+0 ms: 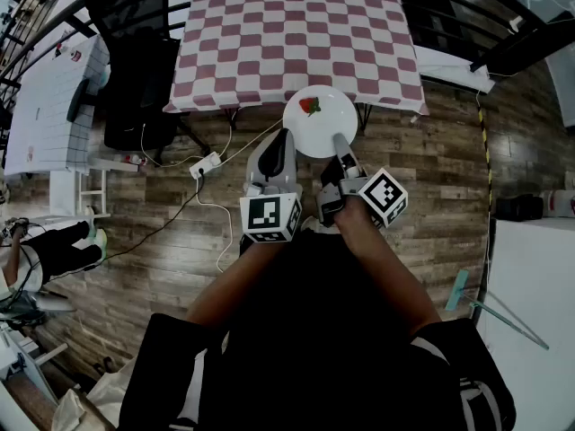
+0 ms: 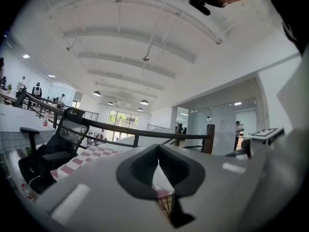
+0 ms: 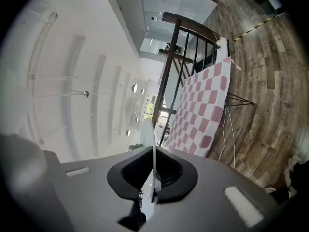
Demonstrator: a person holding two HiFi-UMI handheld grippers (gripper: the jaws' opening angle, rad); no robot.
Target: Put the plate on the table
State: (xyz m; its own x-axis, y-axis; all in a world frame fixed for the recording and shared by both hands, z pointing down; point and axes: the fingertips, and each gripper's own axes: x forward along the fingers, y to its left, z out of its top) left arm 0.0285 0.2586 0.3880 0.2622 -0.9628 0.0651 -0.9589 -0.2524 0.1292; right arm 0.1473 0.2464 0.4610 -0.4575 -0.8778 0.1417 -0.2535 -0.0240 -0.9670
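The white plate (image 1: 321, 126) carries a strawberry (image 1: 310, 106) and hangs in the air just off the near edge of the red-and-white checkered table (image 1: 296, 43). My right gripper (image 1: 340, 142) is shut on the plate's near right rim. In the right gripper view the plate (image 3: 148, 139) shows edge-on as a thin white sliver between the jaws of my right gripper (image 3: 153, 178), with the table (image 3: 203, 110) beyond. My left gripper (image 1: 285, 138) sits at the plate's left edge, shut, with nothing seen in it. In the left gripper view my left gripper (image 2: 161, 166) points towards the table (image 2: 91, 156).
A black office chair (image 1: 135, 61) stands left of the table. A power strip with cables (image 1: 207, 164) lies on the wood floor below it. A white table (image 1: 45, 97) is at far left, and a person's leg (image 1: 54, 245) at lower left. A dark railing (image 3: 174, 66) runs behind the table.
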